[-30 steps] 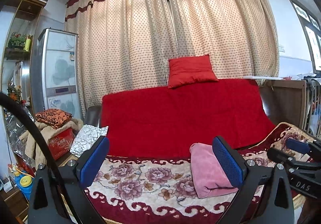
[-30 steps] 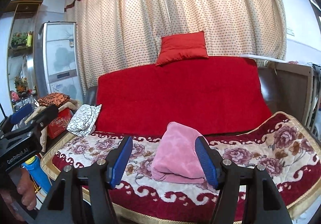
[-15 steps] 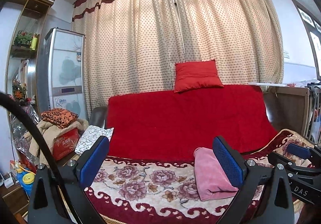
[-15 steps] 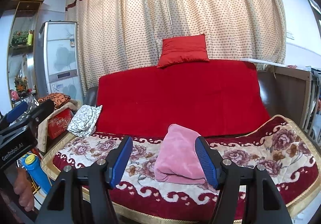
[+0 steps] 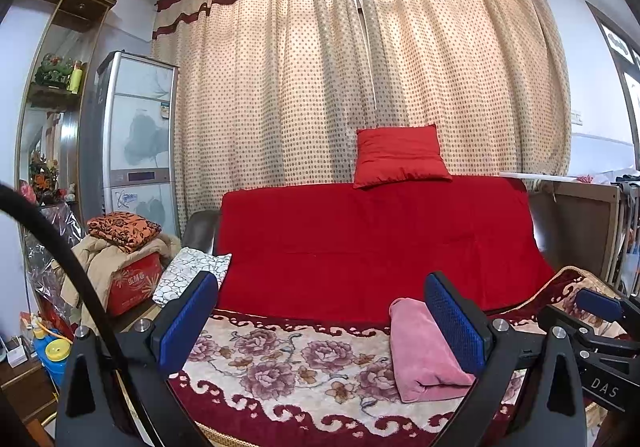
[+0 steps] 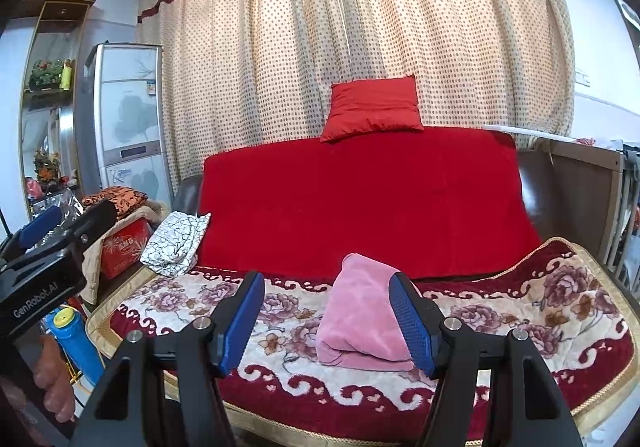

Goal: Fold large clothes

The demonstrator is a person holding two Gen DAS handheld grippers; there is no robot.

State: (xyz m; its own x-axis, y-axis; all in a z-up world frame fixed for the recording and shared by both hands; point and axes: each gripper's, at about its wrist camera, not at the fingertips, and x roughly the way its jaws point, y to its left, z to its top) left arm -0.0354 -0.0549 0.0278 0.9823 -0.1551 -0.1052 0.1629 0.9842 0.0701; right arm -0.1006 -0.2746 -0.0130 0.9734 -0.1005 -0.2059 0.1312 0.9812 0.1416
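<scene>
Both wrist views sit slightly higher than a second ago: sofa and curtain lower in frame, folded garment unmoved. Folded pink garment (image 6: 362,317) lies on the floral blanket (image 6: 560,311) covering the sofa seat, in front of the red sofa back (image 6: 360,199). Right gripper (image 6: 326,321) wide, nothing between pads, short of the garment. Left gripper (image 5: 320,321) wide, empty, left of the garment. Red cushion (image 5: 400,155) on top of the sofa back; dotted curtain (image 5: 280,87) behind. White patterned cloth (image 6: 176,243) at the sofa's left end.

Bright even daylight through curtain (image 5: 360,79); sharp focus; strong fisheye bending, dark vignetted corners.
</scene>
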